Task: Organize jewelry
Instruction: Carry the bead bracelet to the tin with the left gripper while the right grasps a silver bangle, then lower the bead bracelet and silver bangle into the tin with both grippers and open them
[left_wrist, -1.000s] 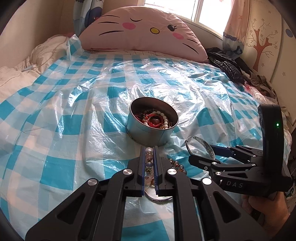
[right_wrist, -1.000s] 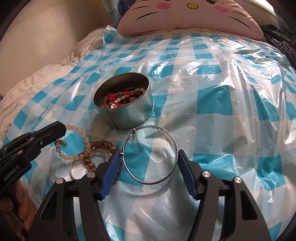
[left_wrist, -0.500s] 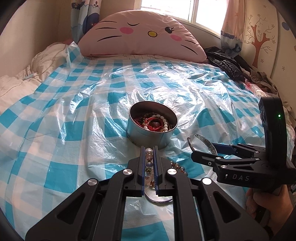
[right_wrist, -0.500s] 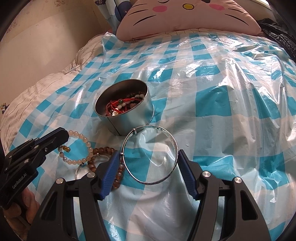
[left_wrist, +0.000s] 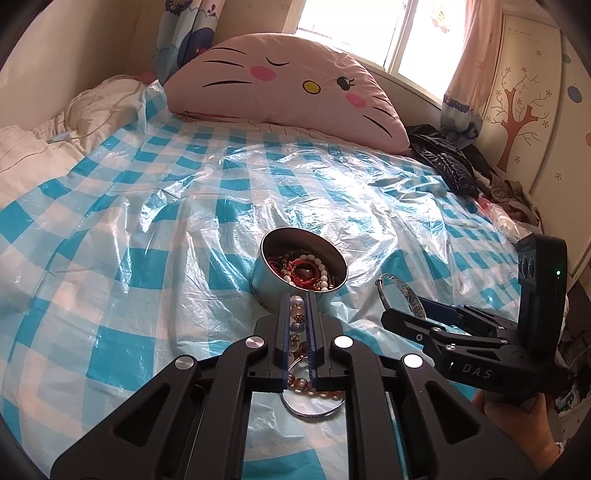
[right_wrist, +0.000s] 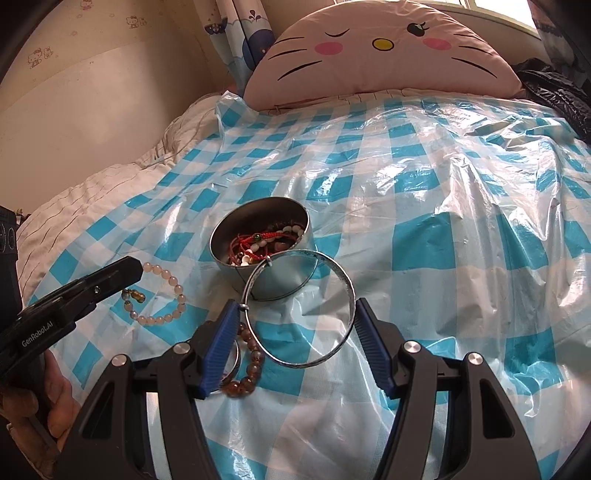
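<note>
Both claws are loaded, so the step in hand looks like the carry toward the round metal tin (right_wrist: 260, 243), which stands on the blue-checked plastic sheet (right_wrist: 443, 206) covering the bed and already holds a tangle of red cord and beads. The left claw (left_wrist: 297, 314) is pressed together on a pale bead bracelet (right_wrist: 162, 295); the right wrist view shows the loop hanging from the claw's tip, just beside the tin's left side, and whether its lower end touches the sheet cannot be told. The right claw (right_wrist: 291, 325) stands spread wide, its blue pads bearing on opposite sides of a silver bangle (right_wrist: 299, 306), which sits tilted with its far edge overlapping the tin's near wall in this view. Below, a brown bead bracelet (right_wrist: 251, 369) and another metal ring (left_wrist: 314, 410) lie on the sheet, not yet picked up. The next move, as I judge it, calls for bringing one load clear over the tin's rim before letting go: the bangle is nearly as wide as the mouth, so it should go in level or steeply angled, not caught across the rim. The limp bead loop needs lowering straight in, or it may drape over the edge.
</note>
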